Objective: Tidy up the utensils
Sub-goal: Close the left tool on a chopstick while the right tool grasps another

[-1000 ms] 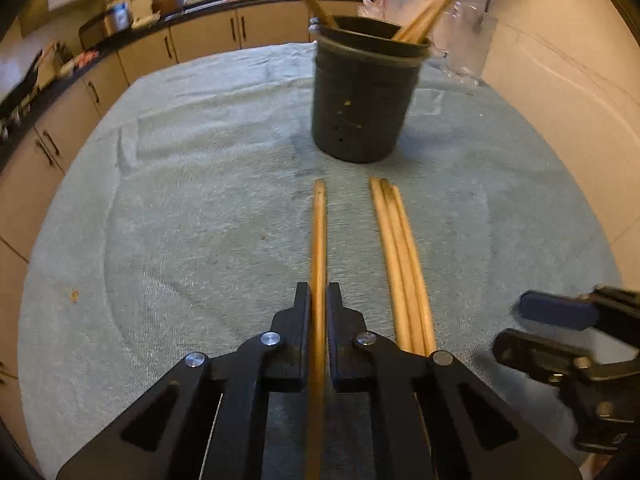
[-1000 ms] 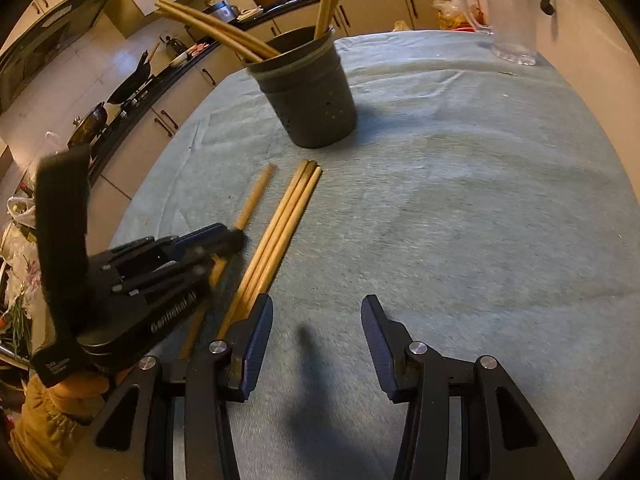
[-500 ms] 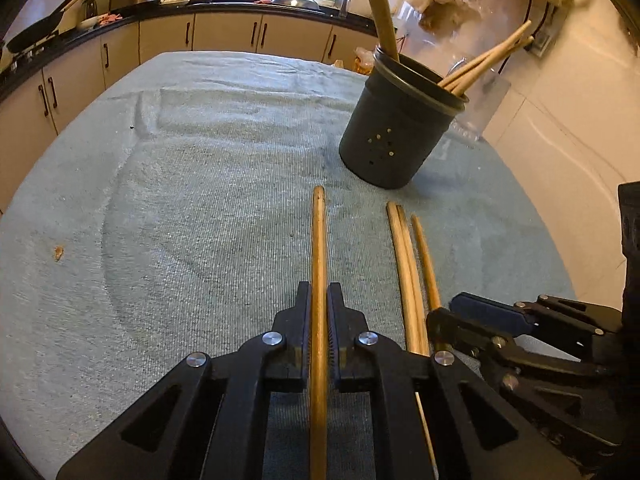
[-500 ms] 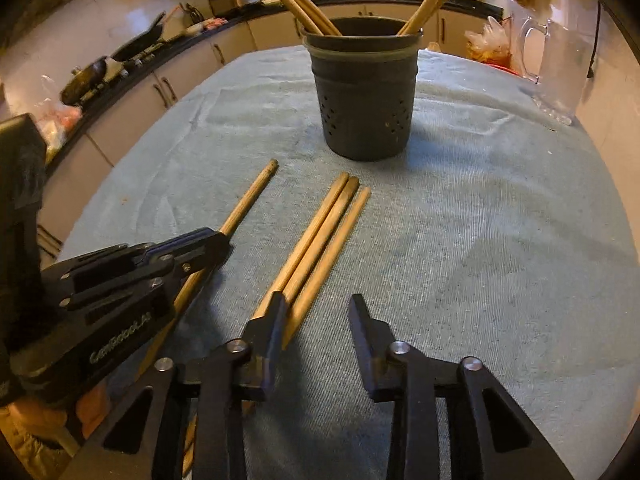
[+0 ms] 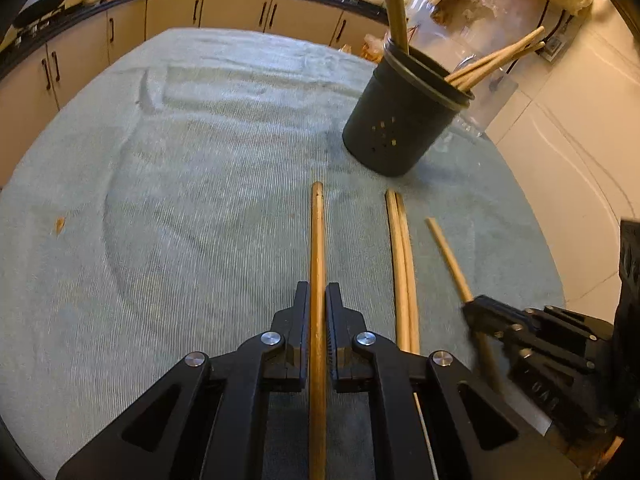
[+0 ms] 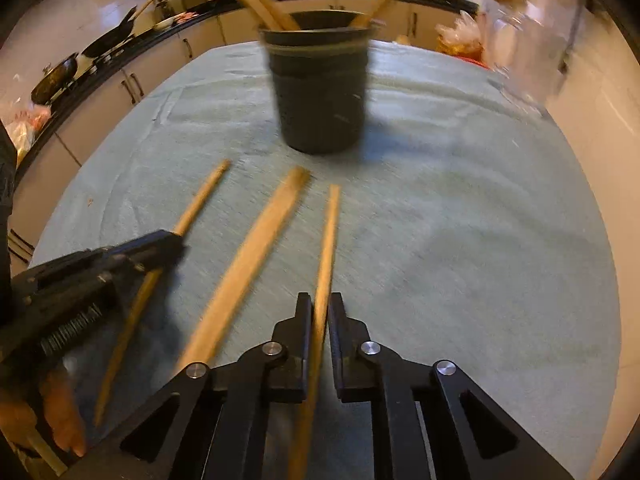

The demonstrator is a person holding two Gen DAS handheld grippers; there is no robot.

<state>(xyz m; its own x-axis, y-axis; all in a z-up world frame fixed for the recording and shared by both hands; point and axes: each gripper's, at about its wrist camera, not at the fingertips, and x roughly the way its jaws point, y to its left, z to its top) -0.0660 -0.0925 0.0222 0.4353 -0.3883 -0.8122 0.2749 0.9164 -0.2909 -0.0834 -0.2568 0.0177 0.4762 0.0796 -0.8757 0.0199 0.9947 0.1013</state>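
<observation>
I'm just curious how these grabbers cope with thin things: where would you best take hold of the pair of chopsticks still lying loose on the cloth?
Take the loose chopstick pair at its near end, coming down from above with one finger on each long side. They lie flat, touching side by side, pointing toward the dark utensil holder, so a squeeze across them catches both.
</observation>
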